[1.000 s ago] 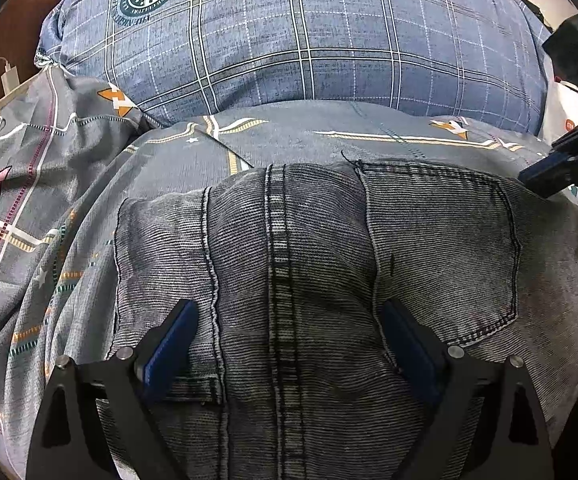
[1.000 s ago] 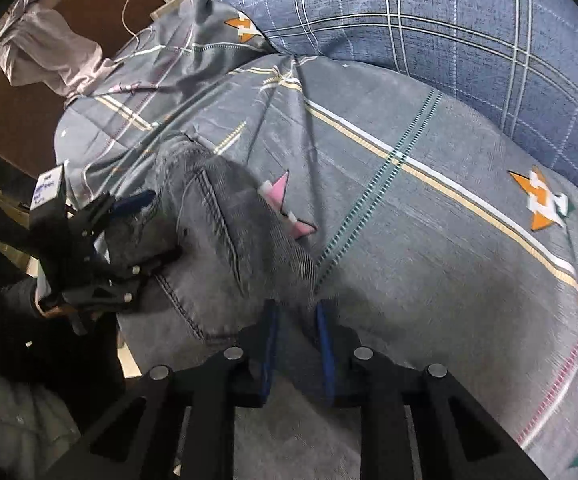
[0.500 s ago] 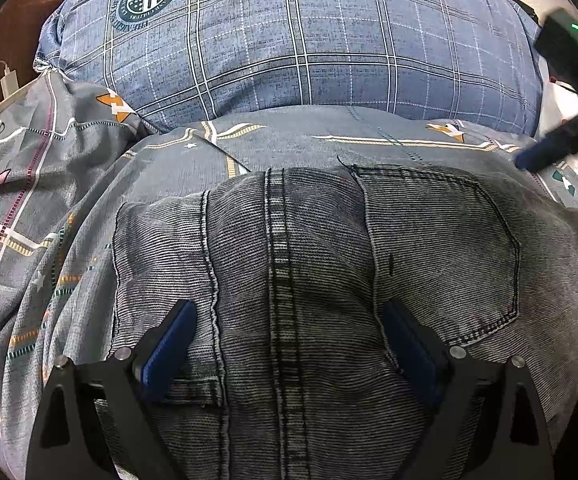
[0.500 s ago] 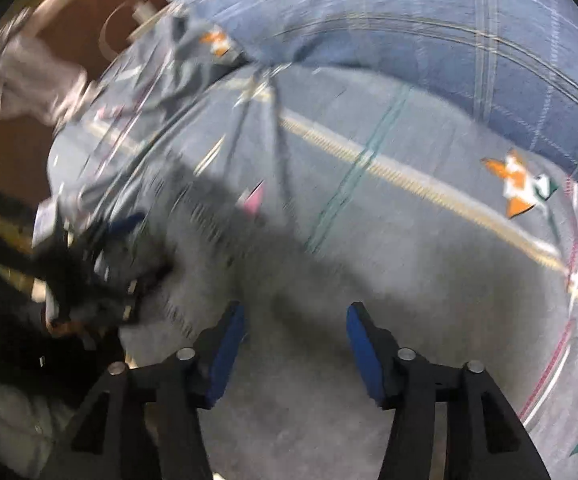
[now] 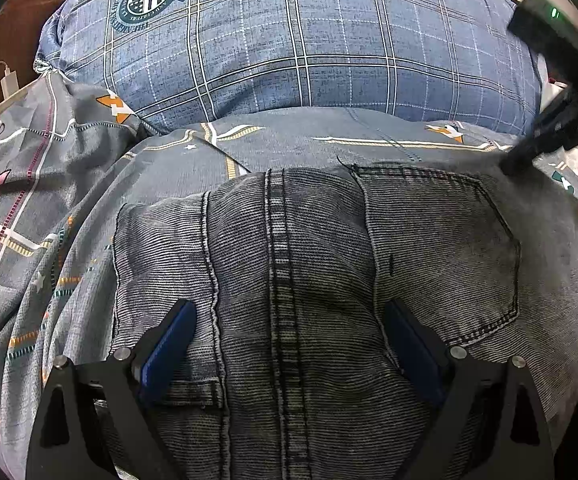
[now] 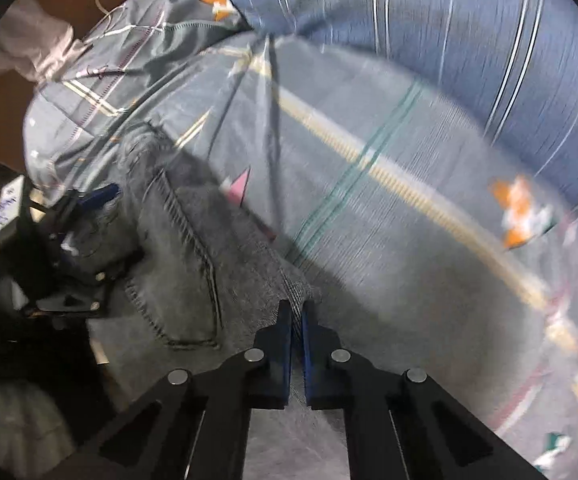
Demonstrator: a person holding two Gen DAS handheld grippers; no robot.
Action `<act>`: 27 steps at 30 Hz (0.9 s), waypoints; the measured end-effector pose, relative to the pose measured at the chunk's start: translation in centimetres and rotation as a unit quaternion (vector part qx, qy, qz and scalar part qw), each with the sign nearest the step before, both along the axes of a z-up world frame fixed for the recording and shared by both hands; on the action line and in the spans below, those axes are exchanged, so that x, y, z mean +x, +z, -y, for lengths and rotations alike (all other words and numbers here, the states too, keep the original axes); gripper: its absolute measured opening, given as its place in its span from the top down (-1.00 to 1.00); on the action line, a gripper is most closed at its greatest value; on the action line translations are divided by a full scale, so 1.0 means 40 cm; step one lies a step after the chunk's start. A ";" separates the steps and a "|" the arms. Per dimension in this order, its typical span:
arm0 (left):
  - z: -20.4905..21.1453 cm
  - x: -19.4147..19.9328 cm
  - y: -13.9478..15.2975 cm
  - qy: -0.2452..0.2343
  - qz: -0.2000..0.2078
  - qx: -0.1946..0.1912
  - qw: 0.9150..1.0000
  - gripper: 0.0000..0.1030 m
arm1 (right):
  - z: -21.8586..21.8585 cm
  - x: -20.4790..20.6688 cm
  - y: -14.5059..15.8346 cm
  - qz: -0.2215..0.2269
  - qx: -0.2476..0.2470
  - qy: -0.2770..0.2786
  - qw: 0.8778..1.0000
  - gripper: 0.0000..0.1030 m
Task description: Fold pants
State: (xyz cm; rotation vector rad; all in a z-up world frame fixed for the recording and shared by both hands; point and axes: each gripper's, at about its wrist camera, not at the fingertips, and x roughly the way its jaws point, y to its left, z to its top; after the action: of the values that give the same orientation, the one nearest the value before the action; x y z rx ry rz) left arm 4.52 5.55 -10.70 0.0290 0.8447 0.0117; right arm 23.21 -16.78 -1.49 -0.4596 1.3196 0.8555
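Lying flat on a grey patterned sheet (image 5: pixel 297 148), the pants (image 5: pixel 289 264) are dark washed jeans, seat side up, centre seam running away from the left wrist camera. Left view, left to right: white charger and cable (image 5: pixel 7 84) at the far left edge on a brown surface, rumpled sheet, then the jeans, with a plaid pillow (image 5: pixel 289 40) behind them. Left gripper (image 5: pixel 289 344) has its jaws spread wide, one blue pad (image 5: pixel 169 344) each side of the seam near the waistband; cannot tell if the pads press the denim. A back pocket (image 5: pixel 441 248) sits right of the seam. Right gripper (image 5: pixel 525 156) shows only as a dark blur at the jeans' far right edge.

Right view fills in that corner: right gripper (image 6: pixel 297 340) has its jaws nearly together, clamped on a thin fold of denim at the jeans' (image 6: pixel 177 264) edge. This view is motion-blurred. It also shows the left gripper (image 6: pixel 85 232) from outside at the left, over the waistband end, plus a pinkish cloth (image 6: pixel 29 48) at top left that the left view lacks. Crest print on the pillow shows only in the left view.

Edges: the jeans' left side edge is near the sheet's rumples; the far edge lies just short of the pillow. Open sheet (image 6: pixel 409 240) stretches right of the jeans toward the pillow (image 6: pixel 449 32).
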 end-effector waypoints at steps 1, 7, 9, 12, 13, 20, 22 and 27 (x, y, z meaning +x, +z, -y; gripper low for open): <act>0.000 0.000 0.000 0.000 0.000 0.000 1.000 -0.84 | -0.015 -0.012 0.016 0.032 -0.011 0.007 0.999 0.92; 0.005 0.005 0.000 0.001 -0.003 0.008 1.000 -0.85 | -0.002 0.025 -0.118 0.009 -0.017 -0.053 0.998 0.84; 0.004 0.006 0.003 0.004 -0.009 0.006 1.000 -0.85 | 0.021 0.021 -0.070 0.023 0.007 -0.077 0.997 0.74; -0.004 0.010 0.018 0.016 -0.026 -0.009 1.000 -0.85 | 0.087 -0.026 0.027 0.066 0.017 -0.120 0.990 0.68; -0.006 0.008 0.026 0.020 -0.031 -0.017 0.999 -0.84 | 0.130 -0.056 0.061 0.069 0.033 -0.150 0.986 0.66; 0.021 -0.030 0.083 0.000 -0.012 -0.019 1.000 -0.84 | 0.415 -0.235 -0.010 0.001 0.185 -0.353 0.917 0.03; 0.038 -0.017 0.029 -0.011 -0.045 0.008 0.999 -0.85 | 0.517 -0.232 -0.115 -0.024 0.192 -0.439 0.878 -0.04; 0.048 -0.020 0.049 0.004 -0.053 0.020 0.998 -0.88 | 0.619 -0.270 -0.085 -0.016 0.256 -0.472 0.843 0.11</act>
State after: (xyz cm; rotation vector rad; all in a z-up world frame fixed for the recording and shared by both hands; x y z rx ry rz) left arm 3.72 3.62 -8.75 0.0654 0.9497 0.0345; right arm 12.41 -41.54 -4.87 0.6145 1.0866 0.3297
